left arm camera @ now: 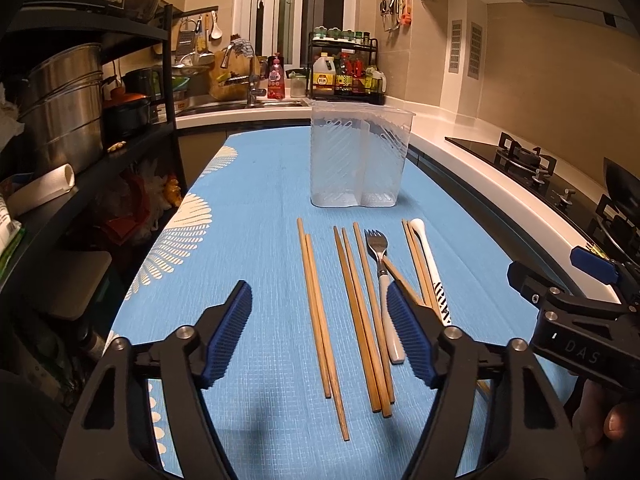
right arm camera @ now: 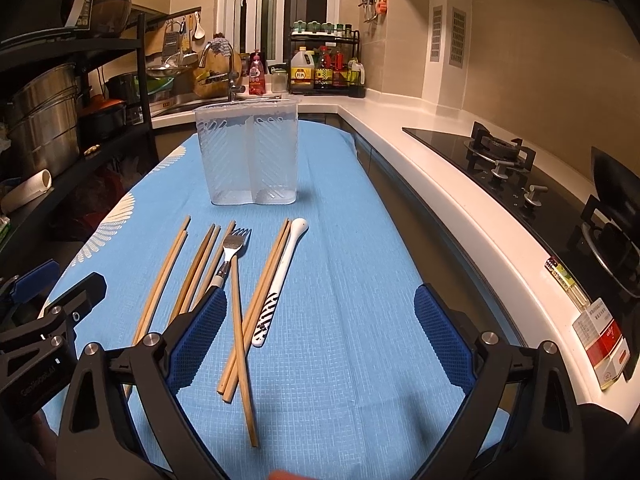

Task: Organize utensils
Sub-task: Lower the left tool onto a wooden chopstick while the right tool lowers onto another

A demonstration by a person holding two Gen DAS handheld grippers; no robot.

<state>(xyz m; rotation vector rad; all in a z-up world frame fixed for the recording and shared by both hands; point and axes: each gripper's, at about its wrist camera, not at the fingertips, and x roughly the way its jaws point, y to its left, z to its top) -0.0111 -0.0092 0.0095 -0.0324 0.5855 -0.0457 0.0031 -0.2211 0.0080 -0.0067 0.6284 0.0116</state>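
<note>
A clear plastic utensil holder (left arm camera: pixel 359 156) stood upright at twelve o'clock on the blue-clothed surface (left arm camera: pixel 256 200), split by a middle wall into two compartments — both showed nothing inside through the ribbed sides. The utensils lay flat in a row just in front of it, none in the holder. From the left wrist view, two chopsticks (left arm camera: pixel 320 320) lay side by side at twelve o'clock between the jaws, three more (left arm camera: pixel 362 320) just to their right, then a fork (left arm camera: pixel 376 246) with a white handle, tines toward the holder. One chopstick crossed the fork's neck. Toward one o'clock lay another pair of chopsticks (left arm camera: pixel 416 260) touching a white spoon (left arm camera: pixel 430 264) with black lettering.

The left gripper (left arm camera: pixel 320 332) hung over the surface with its jaws parted, released, the pads touching nothing. The right gripper (right arm camera: pixel 320 340) was likewise spread wide — empty, with chopsticks and the spoon handle lying beneath the gap.
</note>
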